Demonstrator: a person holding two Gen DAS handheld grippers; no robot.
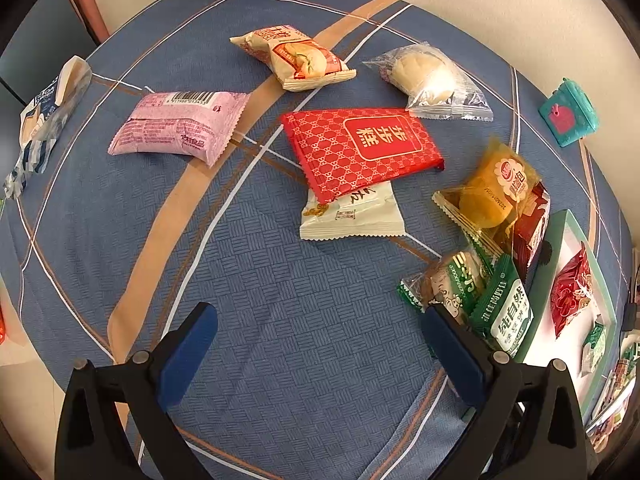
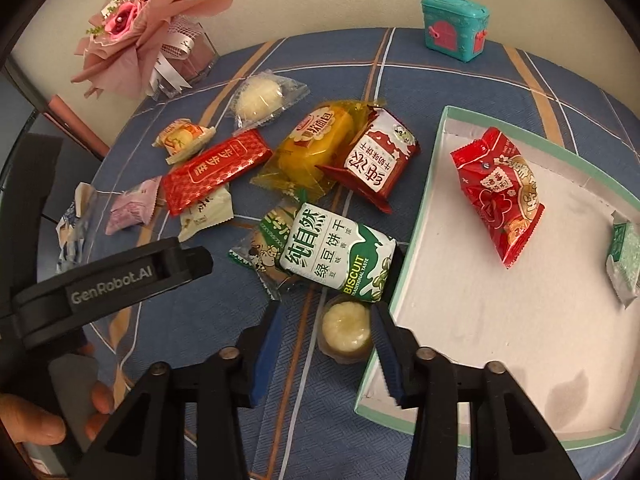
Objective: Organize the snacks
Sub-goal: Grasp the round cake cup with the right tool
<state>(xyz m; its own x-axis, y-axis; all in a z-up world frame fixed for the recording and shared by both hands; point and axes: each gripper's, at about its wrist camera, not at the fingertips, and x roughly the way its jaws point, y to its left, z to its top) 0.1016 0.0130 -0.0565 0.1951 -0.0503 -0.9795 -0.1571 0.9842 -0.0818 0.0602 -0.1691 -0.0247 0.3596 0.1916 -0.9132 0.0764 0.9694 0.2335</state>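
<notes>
**Right tongs straddling round pastry, left tongs idle**

Right gripper (image 2: 326, 354) spread, jaws either side of small round pastry (image 2: 346, 327) in clear wrap, not yet clamped; cannot tell if pads touch the wrapper. Pastry sitting on blue tablecloth (image 2: 460, 68), just beside near-left corner of mint-rimmed box (image 2: 404, 268) and just below green biscuit pack (image 2: 338, 256). Left gripper (image 1: 318, 356) spread wide, grasping nothing, hovering over bare cloth with green packs at its right finger.

Already in box: red snack bag (image 2: 498, 194), small green packet (image 2: 624, 258) at far side. Loose on cloth: red flat pack (image 1: 362, 148) lying over white packet (image 1: 352, 214), pink packet (image 1: 178, 126), cream bread pack (image 1: 296, 58), clear-wrapped bun (image 1: 430, 78), yellow bread bag (image 2: 310, 146), dark-red packet (image 2: 374, 162). Bouquet (image 2: 140, 28) and teal toy chest (image 2: 454, 26) at back, not snacks.

Handling guess: pastry light, soft, crumbly, film slippery. Best pinched across the round sides, gently, low on the body rather than on the loose film. Hard squeeze likely to crush. Short lift rightward over box wall needed; rim close to right finger, snag risk
</notes>
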